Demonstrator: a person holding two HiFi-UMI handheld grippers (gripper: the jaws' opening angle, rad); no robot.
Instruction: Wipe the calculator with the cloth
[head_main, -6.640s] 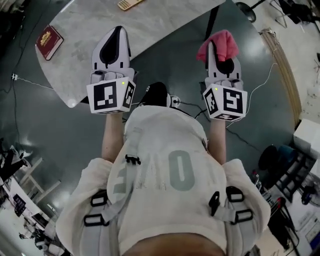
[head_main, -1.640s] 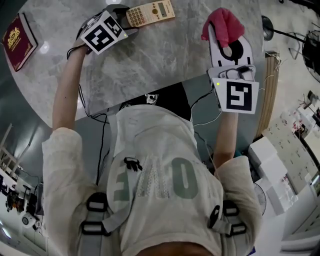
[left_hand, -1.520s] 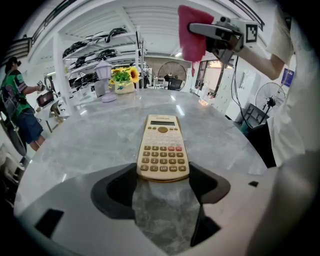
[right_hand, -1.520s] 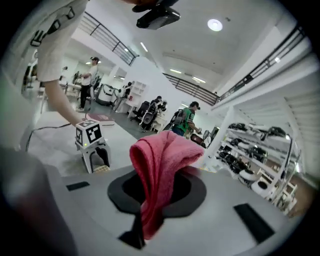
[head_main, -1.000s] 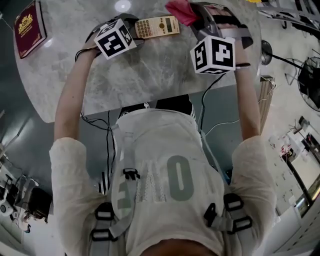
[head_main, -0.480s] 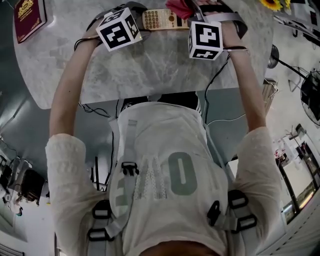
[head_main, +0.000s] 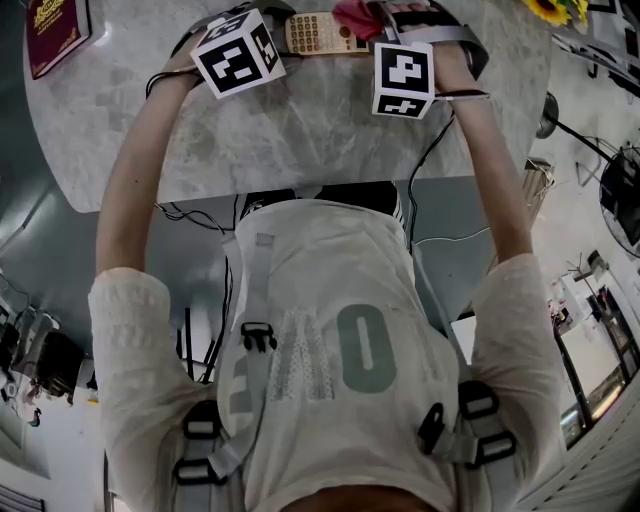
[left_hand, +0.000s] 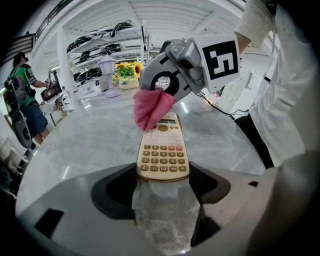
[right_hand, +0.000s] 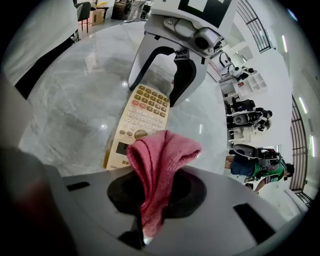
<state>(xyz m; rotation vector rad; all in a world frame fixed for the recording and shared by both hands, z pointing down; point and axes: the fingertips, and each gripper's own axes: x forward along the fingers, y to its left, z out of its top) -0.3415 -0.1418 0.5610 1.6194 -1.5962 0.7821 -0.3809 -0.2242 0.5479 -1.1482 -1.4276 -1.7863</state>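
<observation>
A beige calculator (head_main: 315, 33) lies on the marble table (head_main: 300, 140) at the far edge of the head view. My left gripper (head_main: 280, 30) straddles its keypad end; in the left gripper view the calculator (left_hand: 162, 150) sits between the two dark pads, which touch its sides, and the left gripper (left_hand: 163, 175) holds it there. My right gripper (right_hand: 152, 185) is shut on a pink cloth (right_hand: 160, 155). The cloth (left_hand: 150, 107) hangs from the right gripper (left_hand: 160, 95) over the calculator's display end and seems to touch it. In the right gripper view the left gripper (right_hand: 157, 82) clasps the calculator (right_hand: 142, 112).
A dark red book (head_main: 55, 30) lies at the table's far left. Sunflowers (left_hand: 125, 72) and a white lamp (left_hand: 107, 75) stand at the far side. The table's near edge (head_main: 300, 190) runs in front of my body. A person (left_hand: 25, 95) stands in the background.
My right gripper has come down with the pink cloth onto the calculator's display end and rolled a little. The left gripper and the calculator have stayed put.
</observation>
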